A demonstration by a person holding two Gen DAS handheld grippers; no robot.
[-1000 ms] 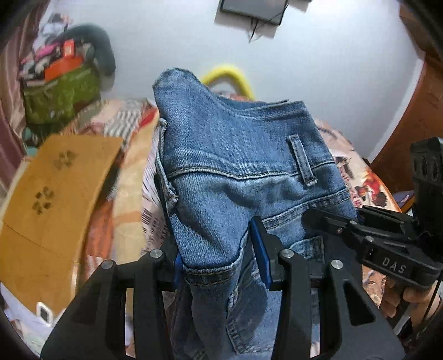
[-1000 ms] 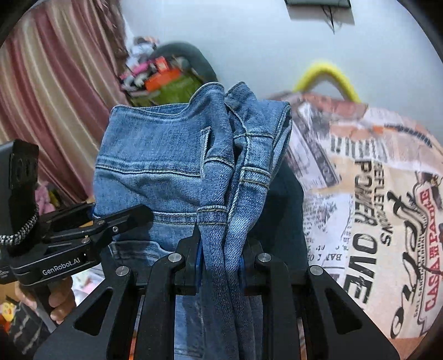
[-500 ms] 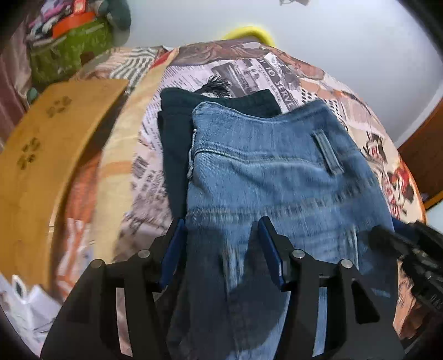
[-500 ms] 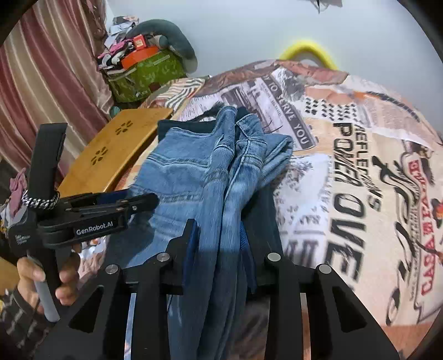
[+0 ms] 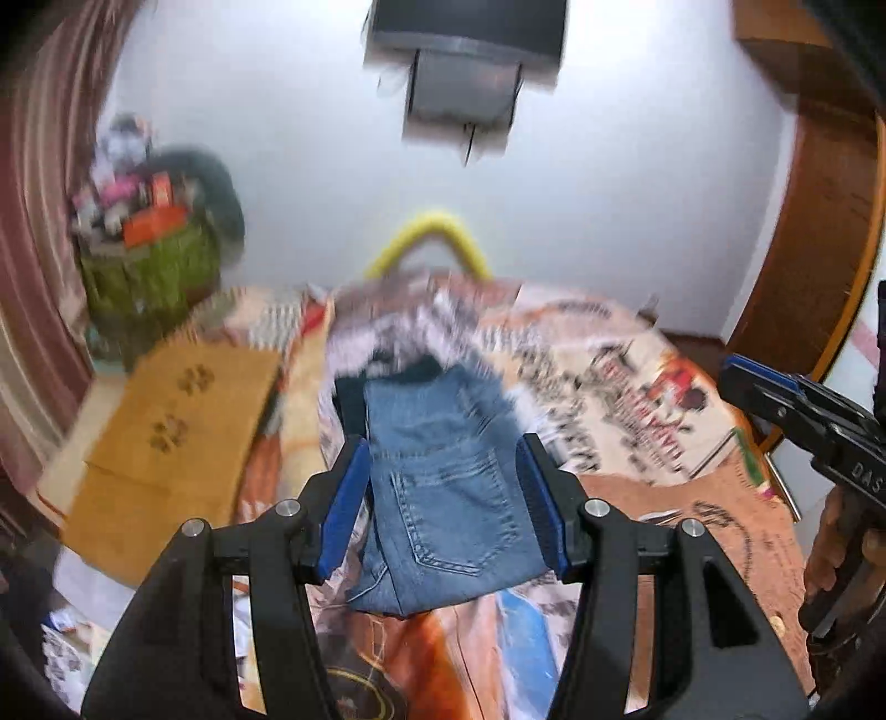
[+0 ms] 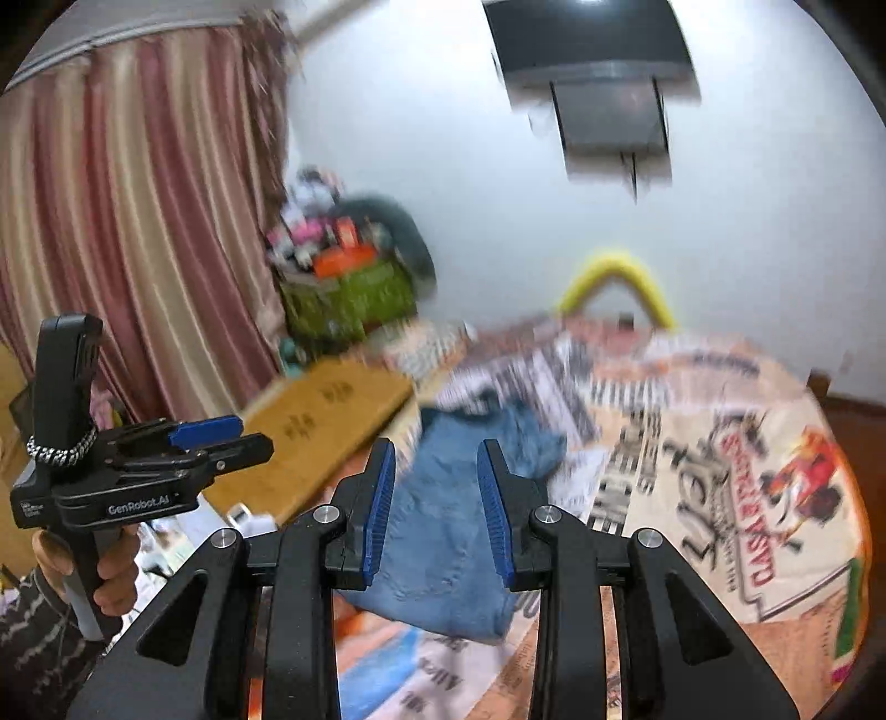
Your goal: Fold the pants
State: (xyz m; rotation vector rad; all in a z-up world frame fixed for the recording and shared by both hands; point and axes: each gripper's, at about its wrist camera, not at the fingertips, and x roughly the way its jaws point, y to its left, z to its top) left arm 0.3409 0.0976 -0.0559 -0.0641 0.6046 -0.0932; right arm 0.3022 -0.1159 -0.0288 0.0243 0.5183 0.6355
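Observation:
The blue jeans point(image 5: 443, 487) lie folded in a compact stack on the printed bedspread point(image 5: 637, 399), on top of a dark folded garment point(image 5: 354, 399). A back pocket faces up. My left gripper point(image 5: 443, 471) is open and empty, raised above and behind the jeans. My right gripper point(image 6: 437, 471) is open and empty too, pulled back above the jeans point(image 6: 459, 531). The right gripper also shows at the right edge of the left wrist view point(image 5: 797, 410), and the left gripper at the left of the right wrist view point(image 6: 210, 437). Both views are motion-blurred.
A wooden board point(image 5: 171, 437) with paw cut-outs lies left of the bed. A green basket of clutter point(image 5: 149, 260) stands by the striped curtain point(image 6: 127, 221). A yellow curved bar point(image 5: 432, 238) and a wall-mounted screen point(image 5: 465, 33) are behind. A wooden door point(image 5: 819, 221) is at right.
Both grippers have let go of the jeans, opened wide and pulled up and back. The jeans now rest folded on the dark garment on the bed.

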